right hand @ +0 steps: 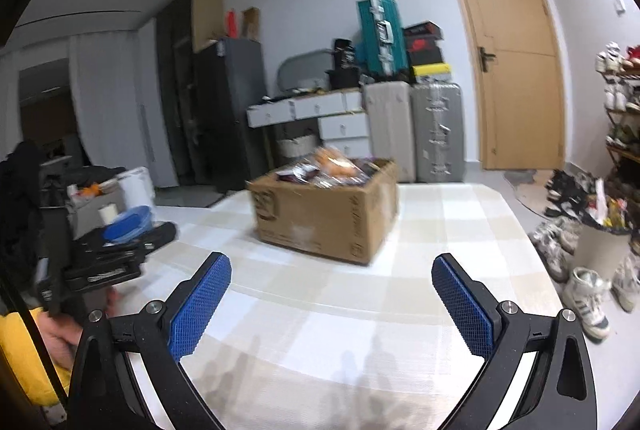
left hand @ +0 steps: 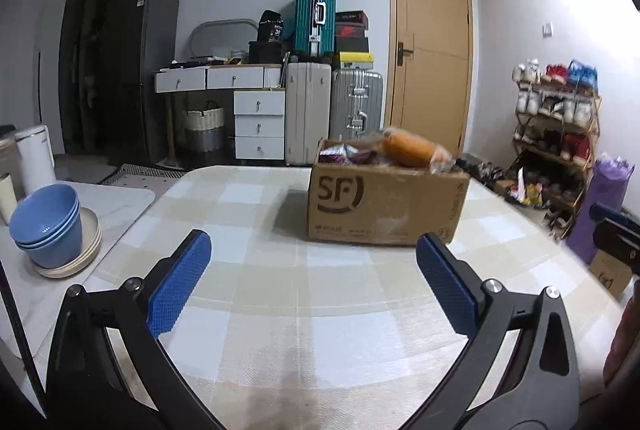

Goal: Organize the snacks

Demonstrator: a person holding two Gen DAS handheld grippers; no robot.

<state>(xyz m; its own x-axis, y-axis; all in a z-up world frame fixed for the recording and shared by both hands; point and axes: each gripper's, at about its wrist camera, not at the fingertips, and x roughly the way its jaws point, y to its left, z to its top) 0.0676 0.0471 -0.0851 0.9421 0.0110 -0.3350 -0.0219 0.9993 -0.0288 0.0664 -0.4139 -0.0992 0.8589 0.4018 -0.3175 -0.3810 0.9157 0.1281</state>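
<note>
A brown cardboard box (left hand: 384, 206) marked SF stands on the checked tablecloth (left hand: 280, 270), filled with snack packets; an orange packet (left hand: 412, 148) lies on top beside purple ones (left hand: 340, 152). In the right wrist view the same box (right hand: 328, 214) appears blurred, with snacks (right hand: 332, 166) heaped inside. My left gripper (left hand: 314, 250) hovers open over the cloth, well short of the box, nothing between its blue pads (left hand: 180, 282). My right gripper (right hand: 332, 272) is open too, empty, in front of the box. The left gripper's body (right hand: 104, 266) shows at the left, held by a hand.
Stacked blue bowls (left hand: 48, 222) on a beige plate sit at the table's left, near a white container (left hand: 36, 158). Behind the table are suitcases (left hand: 316, 16), a drawer unit (left hand: 260, 118), a door (left hand: 432, 46) and a shoe rack (left hand: 556, 118). Shoes (right hand: 584, 290) lie on the floor at right.
</note>
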